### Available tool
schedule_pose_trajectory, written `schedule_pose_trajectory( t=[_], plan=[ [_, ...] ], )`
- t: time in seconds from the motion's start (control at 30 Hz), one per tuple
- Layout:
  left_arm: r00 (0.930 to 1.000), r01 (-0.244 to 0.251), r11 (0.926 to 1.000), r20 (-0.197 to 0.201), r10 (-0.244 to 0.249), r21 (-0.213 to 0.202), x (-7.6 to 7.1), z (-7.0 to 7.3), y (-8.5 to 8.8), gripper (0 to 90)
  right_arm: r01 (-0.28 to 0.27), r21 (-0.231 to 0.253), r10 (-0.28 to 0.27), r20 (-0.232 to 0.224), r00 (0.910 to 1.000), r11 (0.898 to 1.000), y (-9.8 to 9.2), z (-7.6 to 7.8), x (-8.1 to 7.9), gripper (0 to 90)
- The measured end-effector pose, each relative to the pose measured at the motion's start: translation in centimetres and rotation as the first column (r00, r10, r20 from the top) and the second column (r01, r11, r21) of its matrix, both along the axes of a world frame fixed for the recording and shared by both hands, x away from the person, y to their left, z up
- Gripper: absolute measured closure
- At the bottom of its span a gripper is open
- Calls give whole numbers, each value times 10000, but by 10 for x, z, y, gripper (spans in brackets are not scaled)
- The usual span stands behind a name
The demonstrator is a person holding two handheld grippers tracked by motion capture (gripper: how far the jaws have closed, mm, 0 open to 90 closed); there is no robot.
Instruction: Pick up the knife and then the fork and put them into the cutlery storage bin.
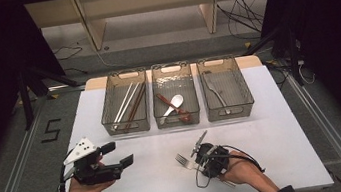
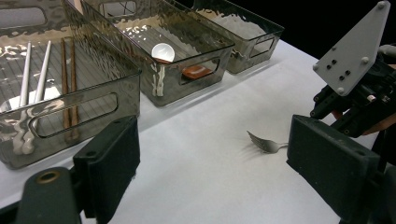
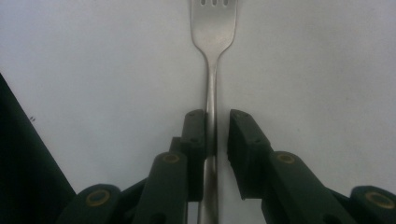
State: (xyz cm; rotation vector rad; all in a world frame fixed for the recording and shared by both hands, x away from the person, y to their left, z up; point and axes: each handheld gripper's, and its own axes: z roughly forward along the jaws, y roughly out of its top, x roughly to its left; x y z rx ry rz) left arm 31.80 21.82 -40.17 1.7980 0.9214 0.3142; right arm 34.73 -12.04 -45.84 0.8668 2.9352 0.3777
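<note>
A metal fork [image 1: 182, 161] lies on the white table, tines pointing away from the person's right hand. My right gripper [image 1: 198, 162] sits low over the fork's handle. In the right gripper view the fork [image 3: 212, 28] runs straight up between the jaws of the right gripper [image 3: 217, 122]. The handle rests against the left pad, and a narrow gap separates it from the right pad. My left gripper [image 1: 118, 154] is held at the front left, open wide with nothing in it. In its own view the left gripper [image 2: 215, 163] frames the fork [image 2: 264, 143] and the right gripper [image 2: 355, 102].
Three smoky clear bins stand in a row at the back of the table. The left bin [image 1: 127, 128] holds white and brown chopsticks, the middle bin [image 1: 178, 121] a white and a brown spoon, and the right bin [image 1: 230, 114] metal cutlery. Bare table surface [image 1: 161, 188] lies between the hands.
</note>
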Motion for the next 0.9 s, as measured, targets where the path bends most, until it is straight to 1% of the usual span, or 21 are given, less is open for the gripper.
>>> schedule_pose_trajectory(
  t=[0.03,0.13,0.23,0.3,0.37,0.4,0.47,0.5,0.63,0.8,0.83,0.9],
  plan=[
    [10000,9,10000,-3,-9,-1,0,0,0,166,48,-16,-48,-61,10000,10000,0,0,0,773],
    [10000,21,10000,-29,-21,35,0,0,-1,166,-116,-158,117,25,9999,9998,1,0,1,802],
    [10000,36,10000,-33,-36,30,0,0,-1,166,-108,-206,109,16,9999,9997,2,0,2,834],
    [10000,28,10000,-29,-28,28,0,0,-1,166,-149,-224,148,-57,9999,9996,2,0,3,840],
    [10000,15,10000,-15,-15,20,0,0,-1,166,-215,-303,214,-38,9998,9993,2,1,3,846],
    [10000,14,10000,-7,-14,-16,0,0,-1,166,-333,-301,333,-12,9994,9990,2,0,4,847],
    [10000,23,10000,-6,-23,9,0,0,0,166,-293,-395,291,-52,9996,9988,4,1,4,850],
    [10000,19,10000,-3,-19,0,0,0,0,166,-423,-419,422,-18,9991,9982,4,1,4,850],
    [10000,-10,10000,14,10,-12,0,1,1,166,-410,-359,408,-64,9991,9985,3,1,4,852],
    [10000,14,10000,3,-14,-3,0,1,0,166,-536,-288,533,-95,9985,9981,-1,2,6,852],
    [10000,17,10000,2,-17,0,0,0,0,166,-433,-285,429,-129,9990,9987,-1,2,5,853],
    [10000,12,10000,2,-12,2,0,0,0,166,-520,-280,519,-28,9986,9983,-3,2,7,852]
  ],
)
